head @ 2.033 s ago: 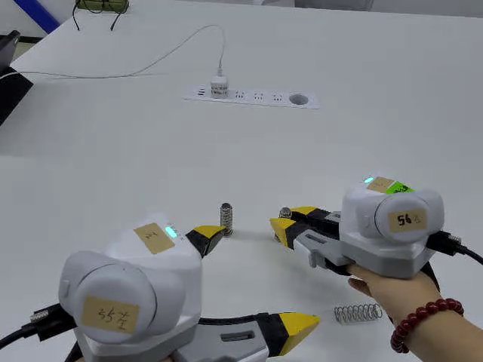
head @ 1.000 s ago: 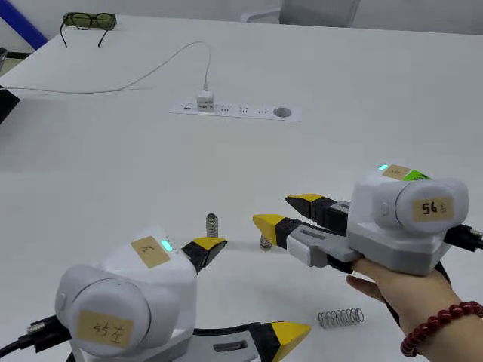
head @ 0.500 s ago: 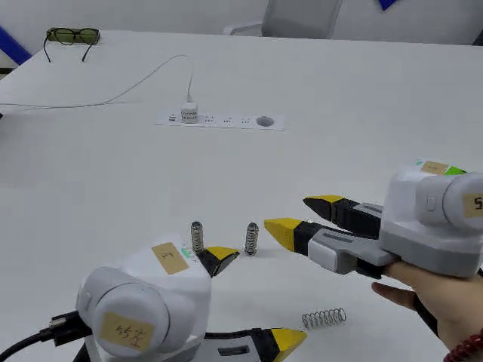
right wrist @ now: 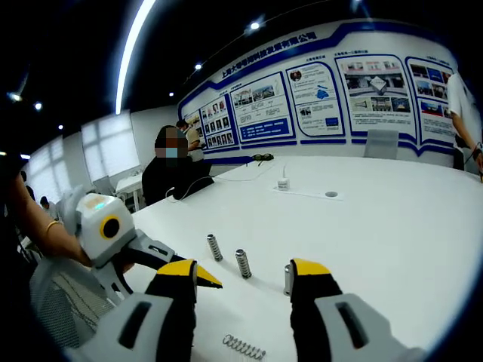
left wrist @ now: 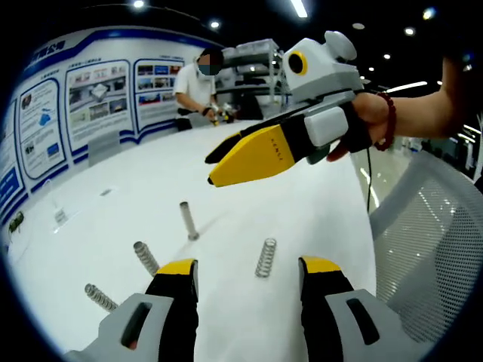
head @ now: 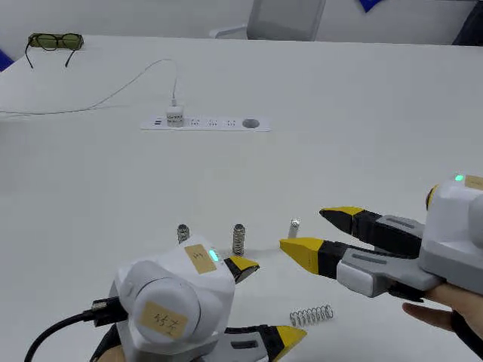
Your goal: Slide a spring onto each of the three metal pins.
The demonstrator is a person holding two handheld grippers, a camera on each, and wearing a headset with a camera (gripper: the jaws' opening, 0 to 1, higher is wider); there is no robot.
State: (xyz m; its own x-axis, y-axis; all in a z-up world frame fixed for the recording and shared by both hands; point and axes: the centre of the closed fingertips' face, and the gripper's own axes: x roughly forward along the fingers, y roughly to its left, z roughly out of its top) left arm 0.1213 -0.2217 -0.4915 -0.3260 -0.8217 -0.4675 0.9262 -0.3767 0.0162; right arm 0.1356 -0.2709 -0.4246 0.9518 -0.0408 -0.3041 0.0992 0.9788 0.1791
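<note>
Three pins stand in a row near the front edge of the counter [head: 362, 113]. The left pin [head: 183, 232] and the middle pin [head: 238, 239] each carry a spring. The right pin [head: 294, 226] is bare. A loose spring [head: 311, 315] lies on its side nearer the front edge, in front of the right pin and apart from it. The right hand-held gripper [head: 305, 228] is held over the counter on the right side, its yellow-tipped jaws spread and holding nothing. The tips point at the row, and in the head view the bare pin sits at the mouth of the gap. In the right gripper view that pin stands just inside one jaw, and the two sprung pins stand further off between the jaws. The left hand-held gripper [head: 266, 302] is at the front edge, left of the loose spring, with its jaws also spread and empty. One of its tips is near the foot of the middle pin. In the left gripper view the loose spring lies just ahead of the gap between the jaws, with the bare pin beyond it and the right hand-held gripper above. Toward the back of the counter lies a power strip [head: 204, 123] with a white plug [head: 174, 117] in its left end. A cable [head: 113, 93] runs from the plug toward the left edge. Glasses [head: 54, 40] lie at the back left corner. A chair [head: 285, 19] stands behind the back edge.
</note>
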